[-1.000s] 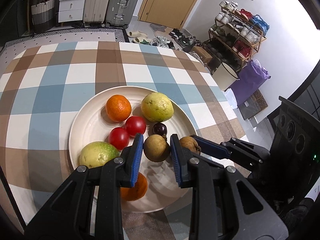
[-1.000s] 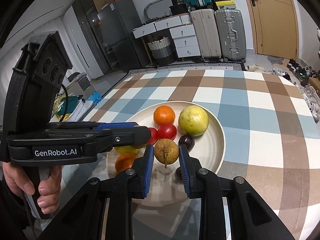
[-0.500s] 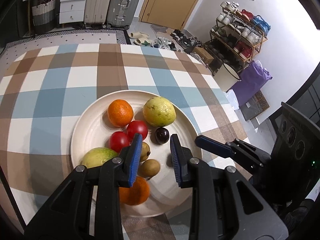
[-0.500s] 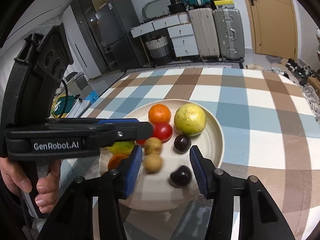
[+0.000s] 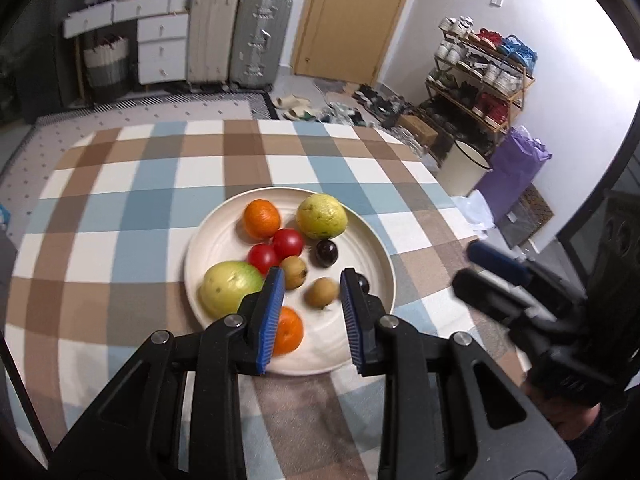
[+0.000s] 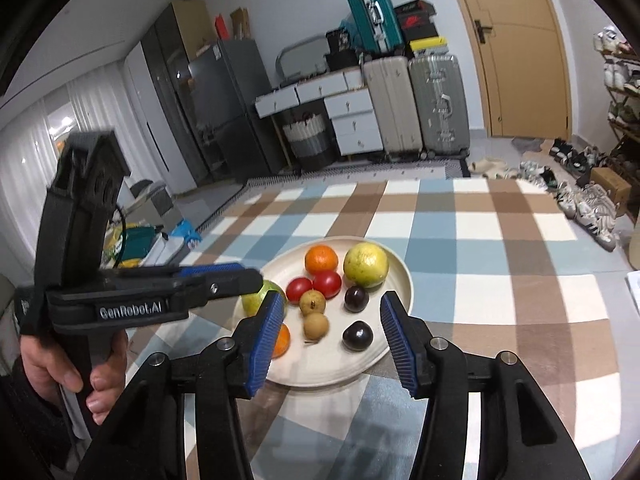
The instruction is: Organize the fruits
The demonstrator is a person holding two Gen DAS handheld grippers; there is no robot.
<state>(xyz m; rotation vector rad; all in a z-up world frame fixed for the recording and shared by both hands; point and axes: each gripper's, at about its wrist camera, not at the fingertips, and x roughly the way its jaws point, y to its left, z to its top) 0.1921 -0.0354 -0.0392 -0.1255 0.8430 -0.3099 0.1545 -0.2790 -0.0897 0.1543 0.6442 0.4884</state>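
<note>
Blue ribbed pads [image 6: 264, 344] on the right gripper [image 6: 332, 304] are spread wide and have just been opening. Nothing is pinched between them; it hangs over the near side of the plate [image 6: 406, 280]. The left gripper [image 5: 312, 280] has only a narrow gap between its jaws and it's empty too, with no fruit touching either pad.

All the fruit sits on that cream plate, on the checked tablecloth [image 6: 480, 280]. Right below the jaws are two small brown fruits [image 6: 316, 326], nearly touching, and two dark plums [image 6: 357, 336] a little apart. Further back are two tomatoes [image 6: 327, 283], an orange [image 6: 321, 259] and a yellow guava [image 6: 366, 265]. A green guava [image 5: 230, 288] and a second orange [image 5: 290, 330] sit on the left edge.

My guess on handling: the little brown ones are light, round and prone to roll, so take them across the widest middle. The plums look smooth and slippery. The tomatoes are soft, so go gentle. The guavas look heavy and need a wide-open, centred grip.
</note>
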